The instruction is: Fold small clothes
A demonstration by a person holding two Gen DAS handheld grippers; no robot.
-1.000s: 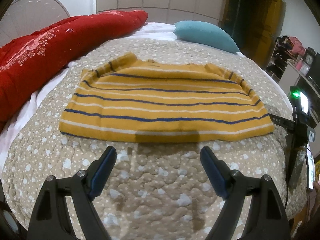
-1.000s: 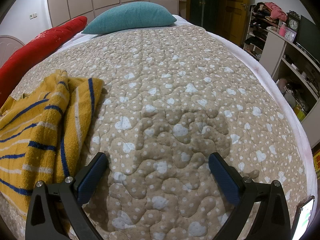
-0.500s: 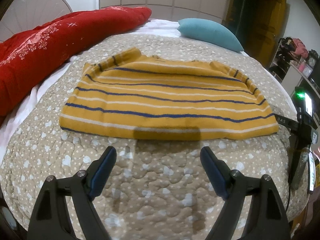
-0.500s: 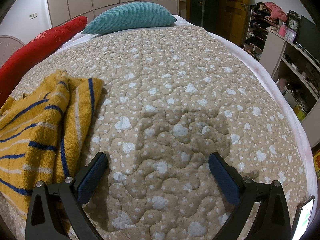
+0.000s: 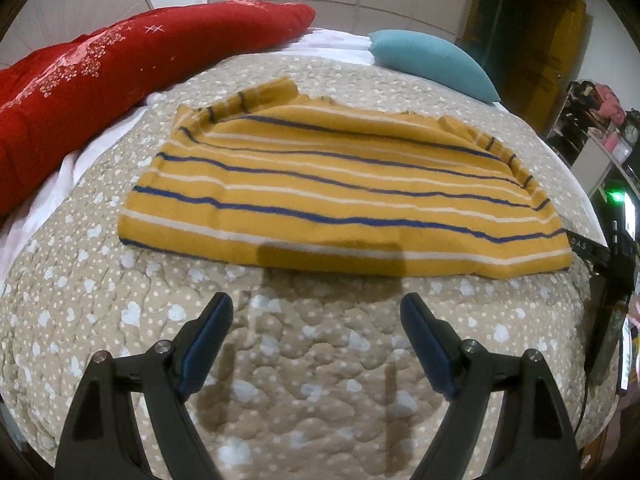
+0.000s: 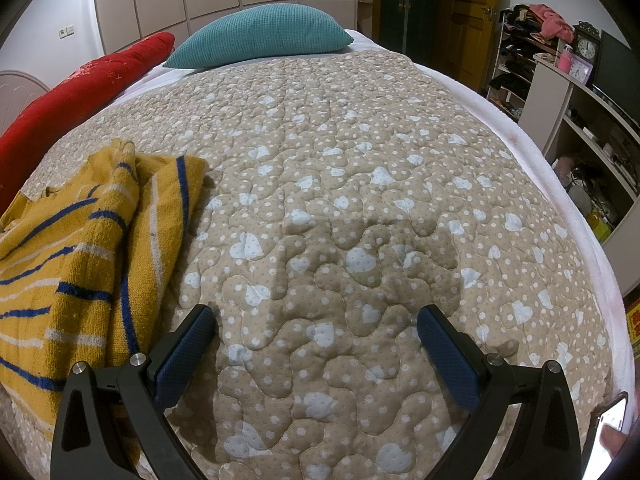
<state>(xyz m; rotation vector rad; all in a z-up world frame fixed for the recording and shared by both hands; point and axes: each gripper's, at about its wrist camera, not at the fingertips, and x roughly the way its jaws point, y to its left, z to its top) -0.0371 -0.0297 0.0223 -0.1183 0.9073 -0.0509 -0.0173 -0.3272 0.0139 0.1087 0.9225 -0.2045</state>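
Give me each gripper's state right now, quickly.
Left gripper: open, empty, short of the striped sweater.
Right gripper: open, empty, over the quilt.

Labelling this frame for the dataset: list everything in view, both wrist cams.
striped top: 1, mustard with blue and white stripes, flat on the quilt
quilt: 1, beige with white hearts, covering the bed
pillow: 1, teal, head of bed
red duvet: 1, red, far-left bed edge
clock: 1, dark, on the shelf at right
left gripper: 1, black, blue fingers, open above quilt
right gripper: 1, black, blue fingers, open beside the top
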